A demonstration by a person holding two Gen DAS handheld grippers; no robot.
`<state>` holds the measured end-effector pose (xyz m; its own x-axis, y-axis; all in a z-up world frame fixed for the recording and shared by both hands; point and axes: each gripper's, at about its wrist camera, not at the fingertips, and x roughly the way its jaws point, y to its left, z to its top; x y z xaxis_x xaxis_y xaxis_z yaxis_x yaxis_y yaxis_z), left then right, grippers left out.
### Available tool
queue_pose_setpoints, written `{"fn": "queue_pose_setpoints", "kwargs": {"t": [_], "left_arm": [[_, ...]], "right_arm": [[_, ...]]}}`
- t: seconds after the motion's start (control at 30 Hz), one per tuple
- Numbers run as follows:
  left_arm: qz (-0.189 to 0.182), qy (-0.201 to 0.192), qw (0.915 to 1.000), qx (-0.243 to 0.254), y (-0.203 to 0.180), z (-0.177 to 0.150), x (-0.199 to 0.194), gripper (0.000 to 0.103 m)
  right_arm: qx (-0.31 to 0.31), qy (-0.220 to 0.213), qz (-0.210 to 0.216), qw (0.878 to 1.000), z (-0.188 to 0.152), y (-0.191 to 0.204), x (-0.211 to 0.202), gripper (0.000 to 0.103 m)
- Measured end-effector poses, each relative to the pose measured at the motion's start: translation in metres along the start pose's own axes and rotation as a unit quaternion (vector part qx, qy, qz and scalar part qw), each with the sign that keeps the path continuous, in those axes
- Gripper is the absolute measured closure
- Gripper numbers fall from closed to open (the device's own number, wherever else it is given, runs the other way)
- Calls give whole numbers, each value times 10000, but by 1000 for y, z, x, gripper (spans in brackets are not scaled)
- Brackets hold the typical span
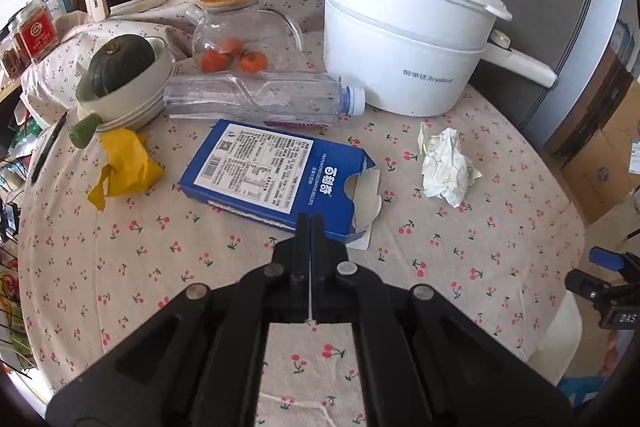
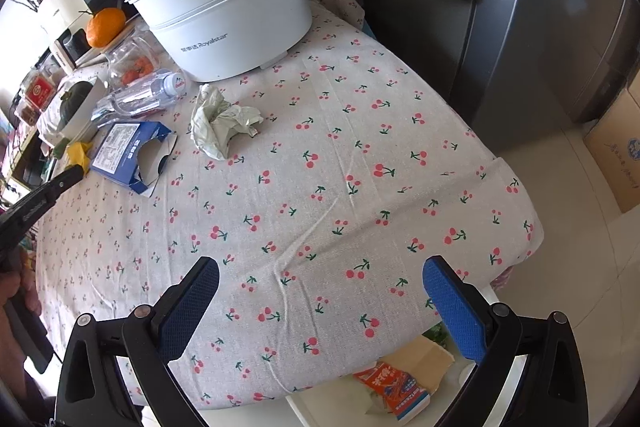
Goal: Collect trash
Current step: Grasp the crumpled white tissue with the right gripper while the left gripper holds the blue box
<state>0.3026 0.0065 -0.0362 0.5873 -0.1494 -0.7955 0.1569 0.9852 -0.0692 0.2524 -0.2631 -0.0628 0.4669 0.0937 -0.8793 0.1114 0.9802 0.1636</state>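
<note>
Blue biscuit box (image 1: 276,179) lies flat just beyond the left gripper (image 1: 310,223), fingers pressed together; the right gripper (image 2: 320,291) hovers over the table edge, fingers spread.

Cherry-print clothed counter (image 2: 360,187), on it a white electric pot (image 1: 400,39), empty plastic bottle (image 1: 256,99), blue carton (image 1: 276,179), crumpled paper (image 1: 444,163), yellow wrapper (image 1: 124,163), glass jar (image 1: 236,35), stacked bowls (image 1: 128,99).

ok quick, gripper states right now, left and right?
Left gripper: shut, nothing between the fingers, tips over the near edge of the blue box.
Right gripper: open, empty, above the tablecloth.
</note>
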Motion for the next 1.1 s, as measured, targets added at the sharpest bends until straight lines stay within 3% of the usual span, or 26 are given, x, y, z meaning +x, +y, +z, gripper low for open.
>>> {"fn": "queue_pose_setpoints", "kwargs": {"t": [0.2,0.3,0.4,0.6,0.8,0.93,1.07,1.1], "left_arm": [[-572,-203,9979,-225,23,-26,-36,103],[-934,-44,9941,-546,36,-33,-39,103],[-1066,-44,9920,-674,44,-40,-46,103],[-1624,88,9785,-1271,64,-49,-50,103],[-1732,93,9763,-1297,67,-45,-48,103],[-1567,123,9806,-1170,64,-41,-38,103],[-1362,212,9858,-961,57,-36,-24,103],[-1288,223,9877,-855,54,-35,-21,95]], "right_arm": [[-170,3,-7,9999,-3,22,4,0],[-114,53,53,9999,-4,28,10,0],[-28,169,197,9997,-4,32,18,0],[-119,121,241,9996,14,45,29,1],[-273,-75,402,9988,42,70,56,12],[-80,-275,626,9976,63,79,72,14],[-22,-456,646,9969,78,88,84,25],[-64,-475,608,9970,80,91,88,30]]}}
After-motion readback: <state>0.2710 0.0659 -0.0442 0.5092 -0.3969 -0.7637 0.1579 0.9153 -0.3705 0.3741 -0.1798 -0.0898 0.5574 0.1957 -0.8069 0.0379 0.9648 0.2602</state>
